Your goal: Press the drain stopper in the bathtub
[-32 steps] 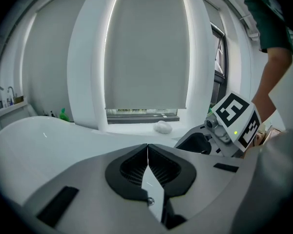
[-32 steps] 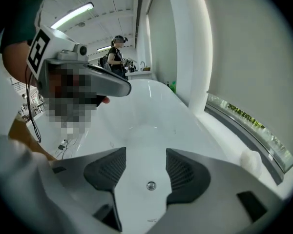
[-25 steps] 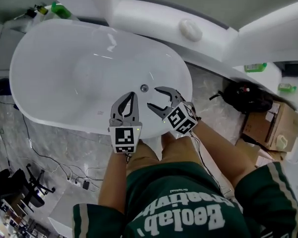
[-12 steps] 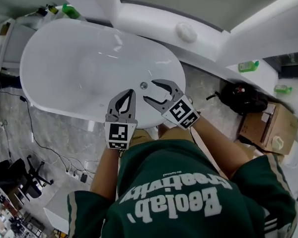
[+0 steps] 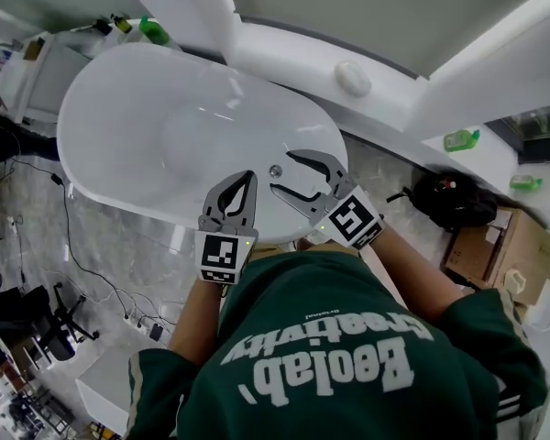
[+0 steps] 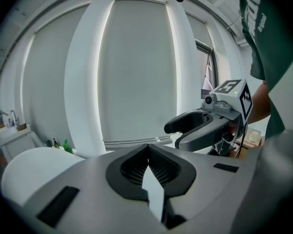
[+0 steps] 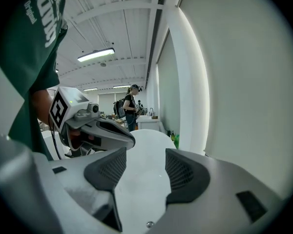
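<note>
The white oval bathtub lies below me. Its small round chrome drain stopper sits on the tub floor near the near end, and it also shows low in the right gripper view as the stopper. My right gripper hangs open just above the stopper, its jaws either side of it and holding nothing. My left gripper is shut and empty, just left of the stopper over the tub's near rim. The left gripper view shows the shut tips and the right gripper beside them.
Green bottles stand at the tub's far end. A round white object rests on the window ledge. A black bag and a cardboard box sit right of the tub, cables trail left. A person stands far off.
The head view has shifted, so the tub sits further right and lower in the picture. Both grippers keep their places by the drain stopper, with jaws unchanged.
</note>
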A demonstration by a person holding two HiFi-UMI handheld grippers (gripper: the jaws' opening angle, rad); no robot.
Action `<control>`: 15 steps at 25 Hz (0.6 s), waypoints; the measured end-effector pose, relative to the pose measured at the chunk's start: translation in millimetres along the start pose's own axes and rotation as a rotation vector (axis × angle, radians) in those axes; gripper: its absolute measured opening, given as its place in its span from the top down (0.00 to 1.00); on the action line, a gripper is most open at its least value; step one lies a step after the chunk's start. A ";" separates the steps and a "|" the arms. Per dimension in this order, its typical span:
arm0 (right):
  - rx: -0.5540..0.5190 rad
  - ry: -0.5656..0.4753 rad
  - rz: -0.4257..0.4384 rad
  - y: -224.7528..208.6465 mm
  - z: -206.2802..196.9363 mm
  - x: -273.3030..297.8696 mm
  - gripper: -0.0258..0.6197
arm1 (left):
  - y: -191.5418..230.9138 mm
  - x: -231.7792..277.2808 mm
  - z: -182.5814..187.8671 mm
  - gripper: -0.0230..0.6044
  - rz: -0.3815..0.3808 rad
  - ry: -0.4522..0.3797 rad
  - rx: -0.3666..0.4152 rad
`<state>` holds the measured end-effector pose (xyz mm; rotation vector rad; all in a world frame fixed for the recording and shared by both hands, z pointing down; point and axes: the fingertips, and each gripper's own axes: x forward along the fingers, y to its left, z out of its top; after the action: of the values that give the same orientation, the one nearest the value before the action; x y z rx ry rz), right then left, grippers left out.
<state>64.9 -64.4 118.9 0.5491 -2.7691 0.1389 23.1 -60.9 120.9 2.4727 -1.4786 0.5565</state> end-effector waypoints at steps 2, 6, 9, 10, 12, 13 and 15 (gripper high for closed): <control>-0.003 -0.033 0.003 0.3 12.6 -4.3 0.56 | 0.3 -3.6 12.4 0.95 -0.001 -0.016 0.000; -0.009 -0.110 0.038 7.8 37.2 -11.4 0.56 | 1.9 -11.5 37.0 0.95 -0.018 -0.052 0.012; -0.062 -0.141 0.056 12.4 49.9 -14.6 0.64 | 6.3 -14.0 50.1 0.95 -0.019 -0.075 0.035; -0.085 -0.143 0.054 12.3 52.7 -15.2 0.73 | 7.7 -13.7 52.4 0.95 -0.017 -0.079 0.043; -0.110 -0.155 0.041 10.2 57.9 -16.0 0.81 | 9.9 -12.7 54.7 0.95 -0.015 -0.083 0.043; -0.102 -0.167 0.030 8.1 60.8 -16.5 0.86 | 10.4 -11.9 55.5 0.95 -0.014 -0.085 0.040; -0.061 -0.194 0.008 2.1 66.7 -17.3 0.93 | 9.8 -9.1 58.0 0.95 -0.016 -0.087 0.045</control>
<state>60.3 -66.5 50.2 0.5624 -2.9522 0.0033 22.9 -79.3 64.4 2.5717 -1.4917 0.4903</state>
